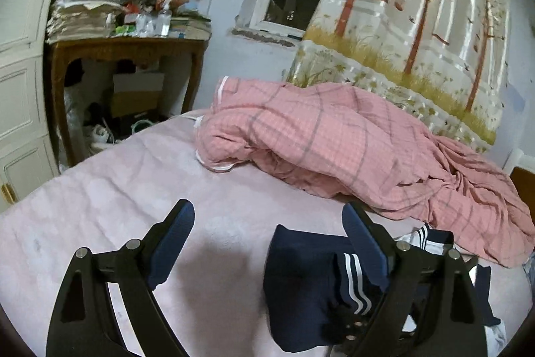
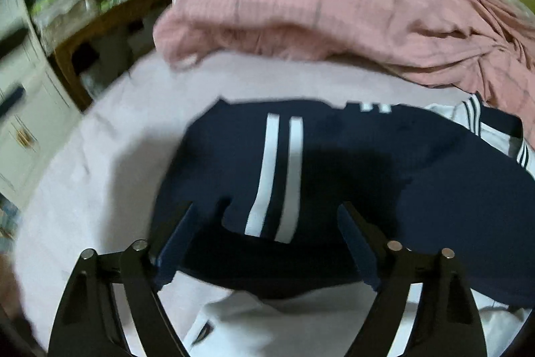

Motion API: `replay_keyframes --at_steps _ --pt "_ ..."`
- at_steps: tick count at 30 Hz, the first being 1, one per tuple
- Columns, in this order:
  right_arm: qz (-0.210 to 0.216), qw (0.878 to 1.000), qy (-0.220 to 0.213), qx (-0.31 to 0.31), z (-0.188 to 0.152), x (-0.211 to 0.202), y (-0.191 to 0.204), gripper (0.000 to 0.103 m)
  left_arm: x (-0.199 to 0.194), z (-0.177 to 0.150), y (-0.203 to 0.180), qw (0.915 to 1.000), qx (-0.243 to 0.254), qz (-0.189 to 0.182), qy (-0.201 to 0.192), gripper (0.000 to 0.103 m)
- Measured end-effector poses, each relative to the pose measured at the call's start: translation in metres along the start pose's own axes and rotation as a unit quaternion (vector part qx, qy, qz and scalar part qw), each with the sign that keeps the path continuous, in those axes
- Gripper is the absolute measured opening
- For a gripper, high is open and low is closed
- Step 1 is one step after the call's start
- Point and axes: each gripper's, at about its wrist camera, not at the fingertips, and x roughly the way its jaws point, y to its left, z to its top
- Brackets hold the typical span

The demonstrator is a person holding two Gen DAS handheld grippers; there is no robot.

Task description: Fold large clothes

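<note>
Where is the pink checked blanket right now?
The pink checked blanket lies heaped on the bed, beyond the navy garment, below the tree-print curtain.

navy garment (image 2: 367, 156) is smooth matt cloth, pink quilt (image 1: 334, 136) crinkly checked cotton, curtain (image 1: 418, 5) glossy satin, table (image 1: 127, 46) polished wood

We see the garment (image 2: 334, 156) lying on the near part of the bed (image 1: 133, 189), with the quilt (image 1: 334, 139) heaped behind it, toward the far right. Beyond the bed's far left stands a table (image 1: 127, 46) bearing stacked papers (image 1: 87, 9).
</note>
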Motion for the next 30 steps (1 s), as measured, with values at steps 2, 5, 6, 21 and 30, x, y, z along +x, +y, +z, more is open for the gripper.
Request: replay_keyframes --at_steps 2,5,6,21,30 --pt "-0.043 0.999 0.004 -0.033 -0.003 0.013 0.006 0.033 0.001 -0.001 -0.002 1.0000 0.003 0.006 0.001 0.089" --pt "-0.034 0.999 0.008 -0.026 -0.006 0.008 -0.013 0.010 0.002 -0.003 -0.011 0.9998 0.018 0.006 0.000 0.089" --pt "-0.034 0.999 -0.007 -0.023 -0.006 -0.003 -0.024 0.010 0.001 -0.003 -0.016 0.9997 0.023 0.007 -0.001 0.087" --pt "-0.237 0.953 -0.143 0.121 -0.059 -0.152 -0.265 0.008 0.012 -0.039 -0.122 0.9853 0.168 0.031 -0.008 0.087" --pt "-0.260 0.937 -0.110 0.206 -0.101 -0.133 -0.373 0.008 0.060 -0.107 -0.193 0.9641 0.254 -0.014 0.077 0.087"
